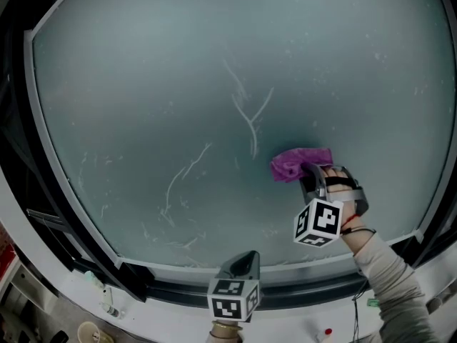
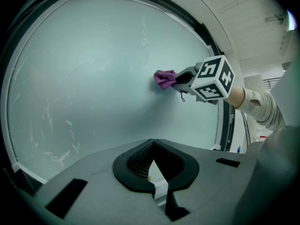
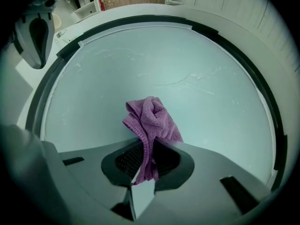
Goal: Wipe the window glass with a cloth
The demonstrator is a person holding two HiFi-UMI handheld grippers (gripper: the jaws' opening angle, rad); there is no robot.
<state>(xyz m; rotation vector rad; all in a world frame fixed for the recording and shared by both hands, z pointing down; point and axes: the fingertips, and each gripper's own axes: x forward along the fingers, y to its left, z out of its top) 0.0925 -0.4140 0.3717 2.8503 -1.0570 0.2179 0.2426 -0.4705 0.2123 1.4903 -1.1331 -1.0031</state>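
- Frosted glass (image 1: 178, 84), smooth and streaked with pale smears, fills a dark rounded frame (image 1: 300, 289).
- Right gripper (image 3: 145, 148) pinches a bunched purple terry cloth (image 3: 152, 118) against the pane.
- Left gripper (image 2: 152, 147) sits low, jaws together, empty.

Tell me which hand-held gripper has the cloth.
The right hand-held gripper: its jaws pinch the purple cloth at the window glass. The left hand-held gripper is shut on nothing.
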